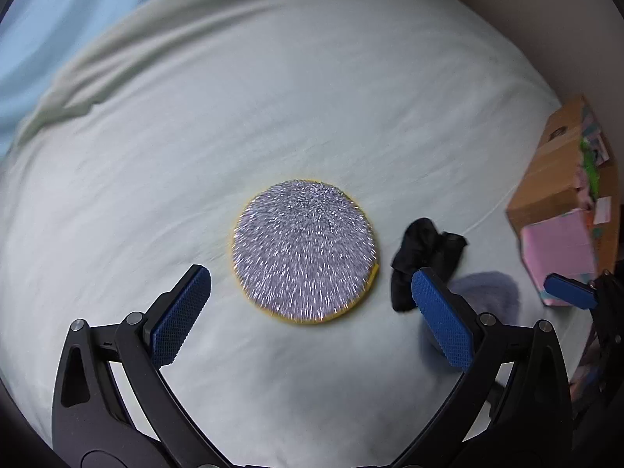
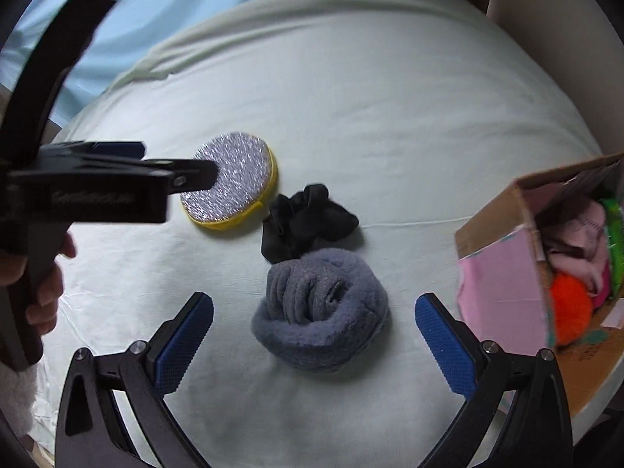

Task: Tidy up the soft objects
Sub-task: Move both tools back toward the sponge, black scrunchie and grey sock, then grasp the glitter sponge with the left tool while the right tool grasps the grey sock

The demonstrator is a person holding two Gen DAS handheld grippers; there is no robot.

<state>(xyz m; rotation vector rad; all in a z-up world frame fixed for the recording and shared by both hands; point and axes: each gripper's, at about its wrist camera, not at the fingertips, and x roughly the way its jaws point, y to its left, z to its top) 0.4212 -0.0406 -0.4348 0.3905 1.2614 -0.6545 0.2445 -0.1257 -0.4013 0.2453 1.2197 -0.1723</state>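
A round silver scouring pad with a yellow sponge rim (image 1: 305,252) lies on the pale bed sheet (image 1: 273,97), just ahead of my open, empty left gripper (image 1: 312,319). A black scrunchie (image 1: 423,257) lies to its right, beside the right finger. In the right wrist view a rolled grey fleece sock (image 2: 321,312) sits between the fingers of my open, empty right gripper (image 2: 314,347), which is above it. The scrunchie (image 2: 308,218) and the pad (image 2: 232,185) lie beyond it. The left gripper (image 2: 117,183) shows at the left, over the pad.
An open cardboard box (image 2: 518,273) with pink sides stands at the right edge of the bed, holding pink, green and orange soft items (image 2: 571,304). It also shows in the left wrist view (image 1: 561,202). A light blue cover (image 2: 156,7) lies at the far left.
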